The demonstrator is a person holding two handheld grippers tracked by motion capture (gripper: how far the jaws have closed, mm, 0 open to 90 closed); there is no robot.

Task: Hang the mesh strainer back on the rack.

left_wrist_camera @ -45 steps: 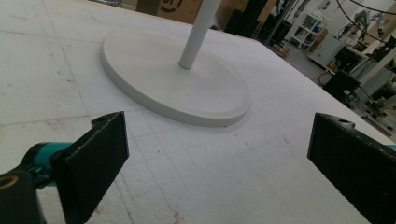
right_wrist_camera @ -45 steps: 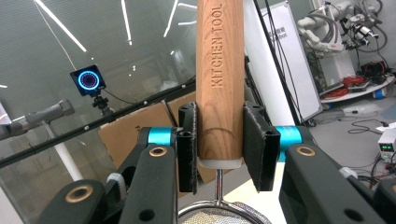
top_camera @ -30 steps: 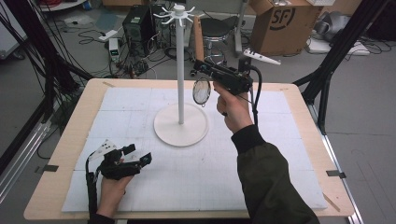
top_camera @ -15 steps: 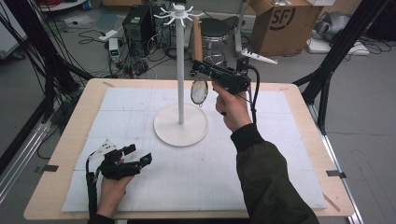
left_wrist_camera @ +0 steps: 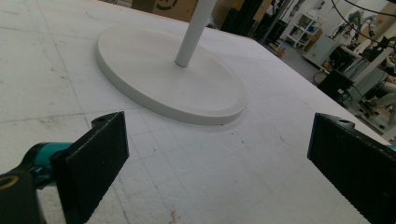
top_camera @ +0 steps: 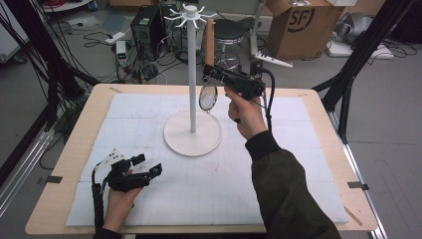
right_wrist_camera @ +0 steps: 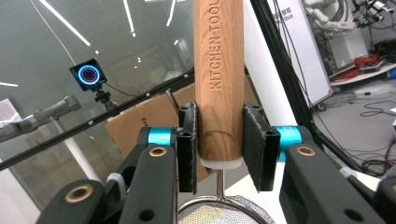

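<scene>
wooden handle [right_wrist_camera: 219, 79]: "KITCHEN-TOOL" | cardboard box [top_camera: 303, 25]: "SF"

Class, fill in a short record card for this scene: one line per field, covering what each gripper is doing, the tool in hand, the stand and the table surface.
Right gripper: raised beside the stand's pole, jaws shut on the strainer's handle
Strainer: small mesh strainer, wooden handle stamped KITCHEN TOOL, mesh end hanging down
Left gripper: low over the mat, jaws open, nothing between them
Stand: white pole on a round base, hooks at the top, no tool on the hooks
Table: wooden, covered with a white mat
</scene>
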